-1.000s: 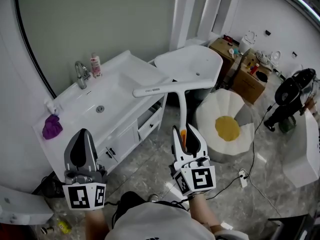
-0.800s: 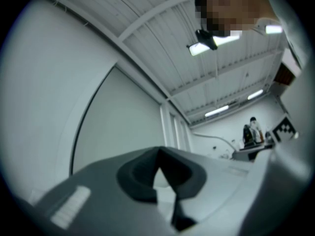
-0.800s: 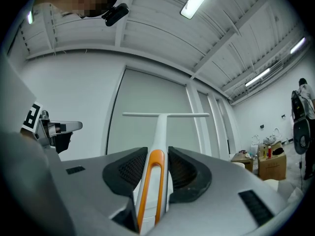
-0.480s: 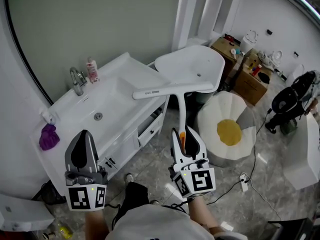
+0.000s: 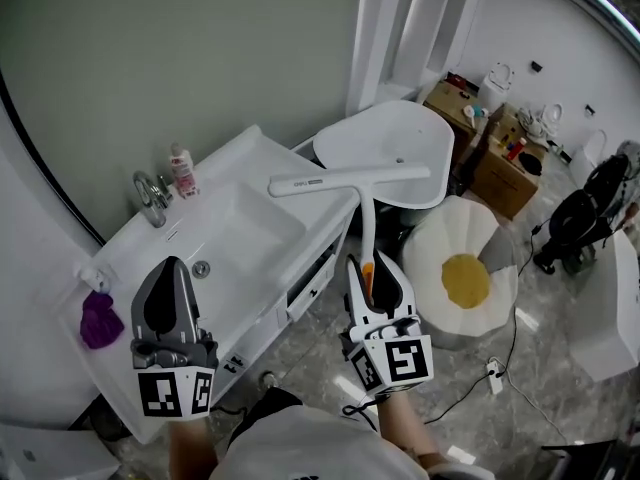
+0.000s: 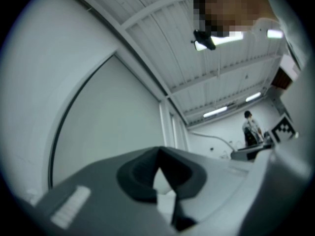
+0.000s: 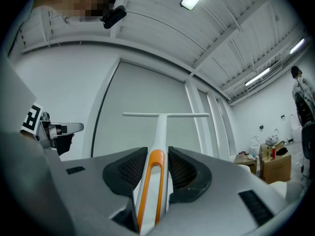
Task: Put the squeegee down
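A white squeegee (image 5: 350,181) with an orange-trimmed handle (image 7: 153,181) stands upright in my right gripper (image 5: 369,273), which is shut on the handle. Its long blade (image 7: 166,115) is held level above the gripper, over the right end of the white vanity counter (image 5: 255,153). My left gripper (image 5: 166,286) is lower left, in front of the vanity, jaws shut with nothing between them (image 6: 160,173). It points up at the wall and ceiling.
The vanity holds a basin (image 5: 215,238), a chrome tap (image 5: 150,196), a small bottle (image 5: 182,171) and a purple cloth (image 5: 100,318). A white chair (image 5: 395,148), a round white-and-yellow cushion (image 5: 462,273), cardboard boxes (image 5: 495,163) and a black fan (image 5: 580,218) stand right.
The view has shifted toward the wall: the sink and vanity slid down-left in frame. The squeegee stays upright in my right gripper, its blade now a little higher. Both grippers keep their places.
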Tool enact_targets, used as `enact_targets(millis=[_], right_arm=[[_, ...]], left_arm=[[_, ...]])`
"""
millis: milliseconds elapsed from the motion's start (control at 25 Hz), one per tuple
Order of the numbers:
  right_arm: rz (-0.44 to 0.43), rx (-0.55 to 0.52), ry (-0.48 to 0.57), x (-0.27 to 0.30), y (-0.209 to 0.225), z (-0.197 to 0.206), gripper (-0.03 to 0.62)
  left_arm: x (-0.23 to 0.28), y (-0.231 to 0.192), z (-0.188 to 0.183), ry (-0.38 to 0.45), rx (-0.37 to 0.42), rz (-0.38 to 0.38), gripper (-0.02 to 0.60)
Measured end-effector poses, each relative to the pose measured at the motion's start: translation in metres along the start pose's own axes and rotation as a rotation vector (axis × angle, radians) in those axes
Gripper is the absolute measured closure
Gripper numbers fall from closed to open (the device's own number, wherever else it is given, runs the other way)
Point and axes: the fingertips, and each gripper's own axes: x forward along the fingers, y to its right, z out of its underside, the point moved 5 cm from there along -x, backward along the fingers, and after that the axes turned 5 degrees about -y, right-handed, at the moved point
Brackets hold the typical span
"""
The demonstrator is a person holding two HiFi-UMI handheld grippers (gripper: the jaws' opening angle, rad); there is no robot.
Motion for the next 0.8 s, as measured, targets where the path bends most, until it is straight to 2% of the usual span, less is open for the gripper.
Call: enact_targets(millis=[440,800], right_arm=[[0.022,-0.001,-0.007,0.099,-0.028,0.011,0.465],[0.028,-0.010,-0.001,0.139,-0.040,0.011,0.464]], left_arm=[[0.068,-0.078,0.029,-0.015,-0.006,0.025,0.574],[0.094,-0.111,0.048,-0.022,-0.028,0.055,0.572]])
